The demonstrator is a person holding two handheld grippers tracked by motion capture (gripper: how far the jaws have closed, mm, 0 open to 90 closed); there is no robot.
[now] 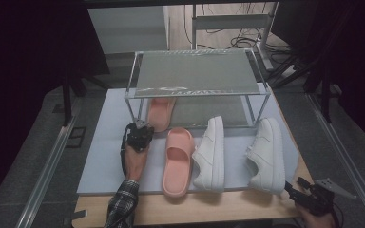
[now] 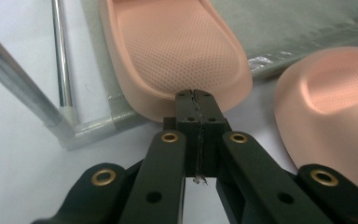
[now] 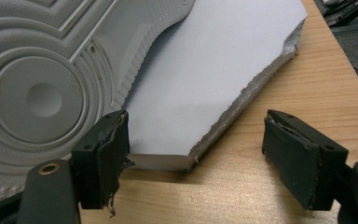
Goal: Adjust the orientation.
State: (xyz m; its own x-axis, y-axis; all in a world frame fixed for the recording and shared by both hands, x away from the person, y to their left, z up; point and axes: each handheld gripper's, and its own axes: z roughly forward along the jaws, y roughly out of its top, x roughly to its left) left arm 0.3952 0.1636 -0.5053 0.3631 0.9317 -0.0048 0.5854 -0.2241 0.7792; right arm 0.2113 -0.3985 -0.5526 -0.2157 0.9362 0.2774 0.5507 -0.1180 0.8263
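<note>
Pushing with my closed left gripper (image 2: 196,100) against the slipper (image 2: 177,51) heel at 12 o'clock under the rack (image 1: 197,76), I risk skewing it sideways; right gripper (image 3: 196,154) idles open.

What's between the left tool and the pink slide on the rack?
Nothing: in the left gripper view, the shut left tool touches the slide's heel edge.

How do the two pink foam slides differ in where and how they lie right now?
The pink foam slide on the rack's lower shelf sits partly under the clear-topped metal shoe rack; the pink foam slide on the grey mat lies out in front, beside the white sneakers. The shelf slide has the shut left gripper at its heel; the mat slide lies apart from both grippers. The shelf slide shows mostly its footbed; the mat slide shows its whole strap. Both are upright, toes toward the rack.
</note>
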